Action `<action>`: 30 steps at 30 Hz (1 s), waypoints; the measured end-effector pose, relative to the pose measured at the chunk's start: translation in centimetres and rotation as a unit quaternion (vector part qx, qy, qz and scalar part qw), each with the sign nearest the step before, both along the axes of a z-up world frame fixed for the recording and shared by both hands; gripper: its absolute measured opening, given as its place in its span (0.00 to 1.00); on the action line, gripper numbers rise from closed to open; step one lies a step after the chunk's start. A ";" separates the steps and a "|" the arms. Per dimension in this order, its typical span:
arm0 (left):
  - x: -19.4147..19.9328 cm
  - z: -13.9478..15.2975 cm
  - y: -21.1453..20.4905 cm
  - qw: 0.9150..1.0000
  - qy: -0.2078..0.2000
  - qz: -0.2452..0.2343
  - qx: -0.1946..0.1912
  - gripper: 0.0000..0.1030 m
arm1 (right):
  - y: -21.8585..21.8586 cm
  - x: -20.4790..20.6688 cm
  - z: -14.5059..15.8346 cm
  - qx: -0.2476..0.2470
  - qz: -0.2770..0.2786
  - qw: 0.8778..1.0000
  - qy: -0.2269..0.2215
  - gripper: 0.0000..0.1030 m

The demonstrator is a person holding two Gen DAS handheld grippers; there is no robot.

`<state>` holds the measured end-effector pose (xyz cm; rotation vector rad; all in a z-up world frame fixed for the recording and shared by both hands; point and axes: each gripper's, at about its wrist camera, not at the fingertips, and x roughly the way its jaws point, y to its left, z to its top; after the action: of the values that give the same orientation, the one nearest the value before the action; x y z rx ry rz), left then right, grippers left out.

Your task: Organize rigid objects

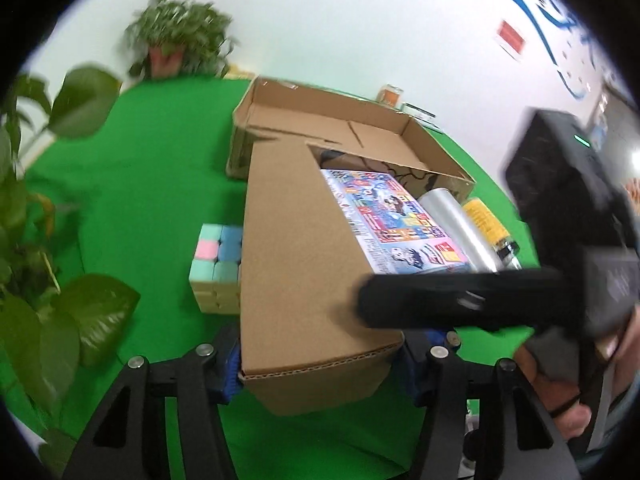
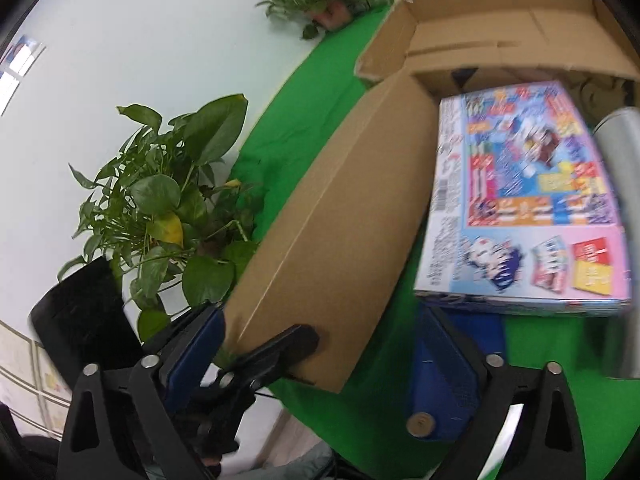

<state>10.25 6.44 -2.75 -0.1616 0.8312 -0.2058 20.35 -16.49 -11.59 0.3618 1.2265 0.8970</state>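
Clamped between the left gripper's [image 1: 320, 364] blue pads is the near end of a long brown cardboard flap [image 1: 296, 248], part of an open cardboard box [image 1: 436, 152] on the green bench [image 1: 152, 184]. At nine o'clock of the flap sits a pastel block cube [image 1: 218, 260]; at three o'clock, a colourful printed carton [image 1: 396, 224]. Right gripper [image 2: 320, 364] gapes wide, holding nothing.
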 end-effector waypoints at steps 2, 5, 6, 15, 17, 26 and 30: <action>0.0 0.1 -0.8 1.000 -0.010 -0.013 0.024 0.56 | 0.6 0.4 0.1 0.008 0.000 1.000 0.005 0.91; 0.0 0.0 -2.7 0.996 -0.037 -0.047 0.063 0.55 | 1.5 1.0 0.3 -0.021 0.003 1.000 -0.008 0.91; -0.7 0.2 -2.7 0.995 -0.045 -0.060 0.073 0.55 | 1.6 1.3 -0.2 -0.045 0.003 0.999 -0.005 0.91; 0.1 -0.7 -7.0 0.971 -0.078 -0.124 0.188 0.53 | 5.1 2.3 -0.8 -0.159 0.025 0.987 -0.014 0.86; 0.5 -0.6 -6.6 0.971 -0.079 -0.125 0.185 0.52 | 5.3 2.2 -0.4 -0.156 0.022 0.987 -0.025 0.77; 0.4 3.4 -6.8 0.940 -0.167 -0.127 0.268 0.52 | 1.8 1.4 5.2 -0.082 -0.008 0.994 -0.074 0.71; 4.6 5.5 -6.4 0.929 -0.193 -0.136 0.285 0.52 | 0.7 4.2 9.0 -0.064 -0.025 0.992 -0.105 0.71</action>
<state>14.84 0.08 2.78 0.5323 0.4873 -0.2374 24.54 -15.78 -2.59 0.1900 1.0703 0.7888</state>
